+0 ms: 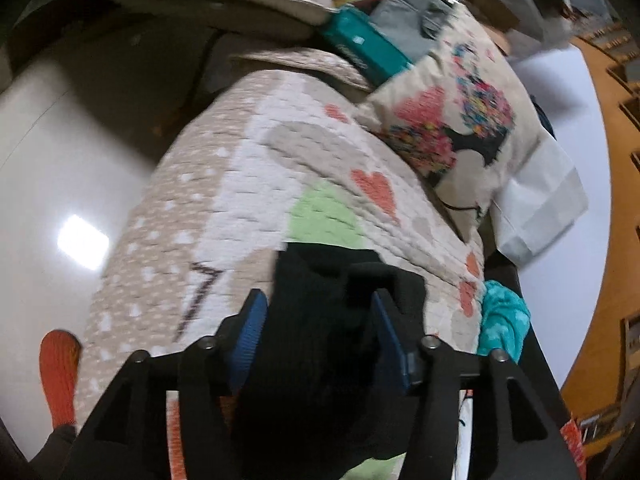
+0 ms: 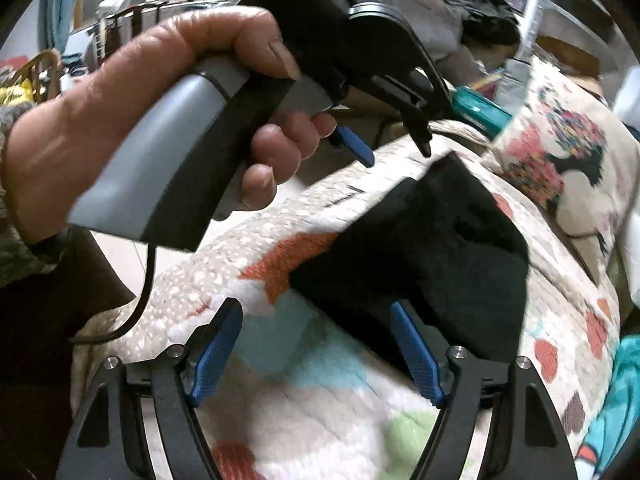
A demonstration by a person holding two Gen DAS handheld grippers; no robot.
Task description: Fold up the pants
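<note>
Quilted bedding patterned with hearts and pale shapes is covering the bed we are working over, with a glossy floor off to the left of our left jaws. Ahead of those jaws and to the right, a printed cushion is leaning beside a teal box, and a white bag is lying just past the cushion.

Our left gripper is hanging over the black pants, which are bunched between its blue pads; the jaws are standing fairly wide, and we cannot tell whether they are pinching the cloth or only straddling it.

Our right gripper is hovering with its jaws spread wide and nothing between them. From this side the pants are lying as a folded dark shape on the quilt, ahead of the jaws and to their right, reaching down behind the right pad. Above and ahead, our left hand is gripping the other tool's grey-and-black handle.
</note>
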